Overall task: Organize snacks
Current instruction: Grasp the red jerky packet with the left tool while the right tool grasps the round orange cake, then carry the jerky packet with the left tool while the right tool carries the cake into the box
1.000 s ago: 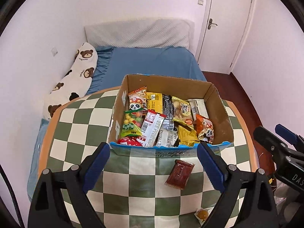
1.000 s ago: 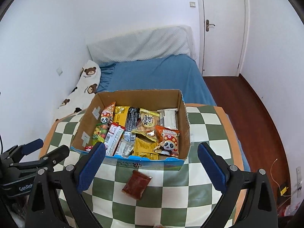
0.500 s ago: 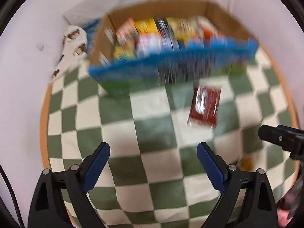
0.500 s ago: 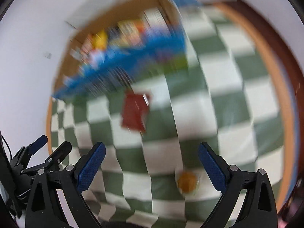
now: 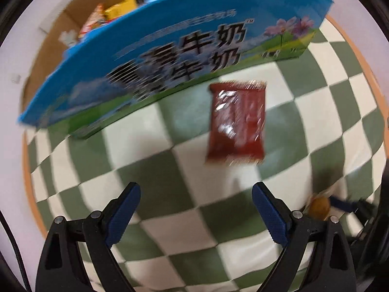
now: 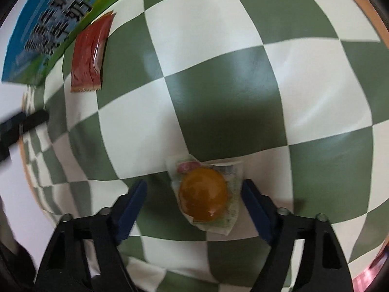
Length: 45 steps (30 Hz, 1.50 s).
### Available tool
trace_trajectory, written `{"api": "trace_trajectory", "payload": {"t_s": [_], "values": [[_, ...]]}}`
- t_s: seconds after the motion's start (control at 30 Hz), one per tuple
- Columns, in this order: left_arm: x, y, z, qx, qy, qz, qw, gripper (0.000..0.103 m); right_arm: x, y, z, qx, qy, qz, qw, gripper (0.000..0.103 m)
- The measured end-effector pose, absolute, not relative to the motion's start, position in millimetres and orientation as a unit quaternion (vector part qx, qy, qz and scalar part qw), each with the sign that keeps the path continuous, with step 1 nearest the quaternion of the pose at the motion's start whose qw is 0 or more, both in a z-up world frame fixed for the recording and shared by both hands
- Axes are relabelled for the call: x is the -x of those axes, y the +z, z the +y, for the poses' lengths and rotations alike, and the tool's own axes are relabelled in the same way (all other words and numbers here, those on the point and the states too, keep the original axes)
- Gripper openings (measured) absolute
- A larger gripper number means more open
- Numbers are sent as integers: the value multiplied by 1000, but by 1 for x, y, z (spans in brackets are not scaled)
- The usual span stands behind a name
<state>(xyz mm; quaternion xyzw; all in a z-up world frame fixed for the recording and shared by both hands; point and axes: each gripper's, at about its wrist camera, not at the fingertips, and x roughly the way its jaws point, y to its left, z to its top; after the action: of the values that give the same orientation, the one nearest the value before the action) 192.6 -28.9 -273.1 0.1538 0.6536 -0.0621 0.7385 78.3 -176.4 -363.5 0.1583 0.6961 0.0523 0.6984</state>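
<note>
A red snack packet (image 5: 237, 121) lies flat on the checked tablecloth just in front of the blue cardboard box (image 5: 170, 56) of snacks; it also shows in the right wrist view (image 6: 89, 53). My left gripper (image 5: 196, 199) is open and low over the cloth, a short way in front of the packet. An orange round snack in a clear wrapper (image 6: 203, 194) lies between the open fingers of my right gripper (image 6: 194, 192); it shows small in the left wrist view (image 5: 319, 206). The wrapper edge lies close to the right fingertip.
The green and white checked tablecloth (image 6: 218, 92) covers a round table with an orange rim (image 5: 364, 73). The box front (image 6: 43, 29) stands at the upper left of the right wrist view. My left gripper's dark body (image 6: 22, 124) shows at the left edge there.
Both grippers have dropped down and forward toward the table. The left one has closed in on the red packet; the right one now straddles the orange wrapped snack. Both stay open.
</note>
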Motion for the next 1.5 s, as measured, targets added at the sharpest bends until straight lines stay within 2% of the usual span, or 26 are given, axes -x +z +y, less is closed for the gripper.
{"api": "trace_trajectory", "payload": {"t_s": [0.13, 0.27, 0.37, 0.53, 0.8, 0.97, 1.27, 1.5], "values": [[-217, -291, -47, -121, -82, 677, 722, 94, -70, -362, -184, -159, 42, 684, 711, 54], [-235, -305, -61, -100, -88, 682, 719, 92, -62, -360, -190, -167, 44, 679, 713, 53], [-241, -306, -66, -90, -90, 678, 724, 54, -60, -357, -187, -156, 43, 681, 714, 53], [-227, -306, -69, -98, -88, 668, 732, 54, -68, -357, -180, -143, 49, 684, 714, 53], [-148, -322, -13, -79, -60, 703, 705, 54, -70, -354, -155, -121, 83, 691, 708, 53], [-101, -336, 32, -9, -25, 741, 671, 54, -75, -357, -135, -104, 112, 694, 704, 53], [-109, -350, 26, -6, -22, 749, 662, 60, -88, -359, -106, -53, 135, 706, 693, 54], [-123, -353, 10, -19, -21, 744, 667, 63, -93, -363, -88, -35, 140, 716, 683, 60]]}}
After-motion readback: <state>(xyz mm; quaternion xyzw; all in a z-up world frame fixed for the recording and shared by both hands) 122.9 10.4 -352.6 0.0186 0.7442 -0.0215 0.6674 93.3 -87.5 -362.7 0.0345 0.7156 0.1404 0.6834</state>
